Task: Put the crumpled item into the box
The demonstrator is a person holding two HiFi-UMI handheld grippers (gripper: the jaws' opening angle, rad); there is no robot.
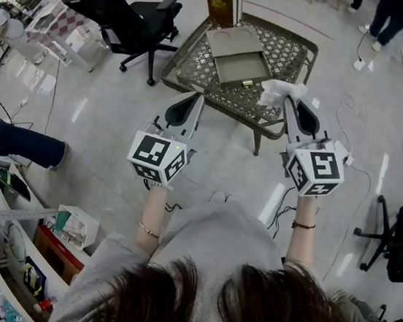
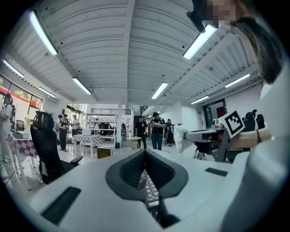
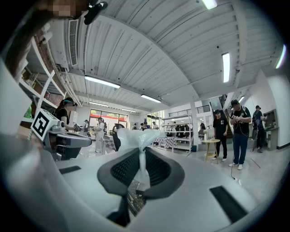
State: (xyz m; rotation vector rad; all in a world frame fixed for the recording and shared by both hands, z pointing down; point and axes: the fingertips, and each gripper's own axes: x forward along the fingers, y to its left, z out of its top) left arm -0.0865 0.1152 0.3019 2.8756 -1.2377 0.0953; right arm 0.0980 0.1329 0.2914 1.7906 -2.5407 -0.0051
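Only the head view shows the desk (image 1: 283,54), a low lattice-topped one, with the open grey box (image 1: 241,67) lying near its middle and the lid (image 1: 230,40) flat behind it toward the far edge. A brown upright case (image 1: 222,6) stands at the far edge. Both gripper views look level across the room instead, and catch only a sliver of lattice through the gap under the jaws.

The right gripper view gives the grip itself: the right claw (image 3: 143,153) is nearly closed, pinching a thin twisted neck of the crumpled item (image 3: 139,137). From the head view the right claw (image 1: 289,102) is seen from above only, and the pinch is hidden. The left gripper view shows the left claw (image 2: 144,153) with jaws together and nothing between them. It also catches the item side-on (image 2: 181,137) at the other gripper's tip.

The crumpled item (image 1: 277,91) is white, thin and wrinkled, bunched into a loose puff beyond the jaw tips. Its long axis runs along the jaws, neck in the pads, puff pointing ahead toward the desk. It hangs in the air over the desk's near right part, just beside the box's near right corner, not touching either
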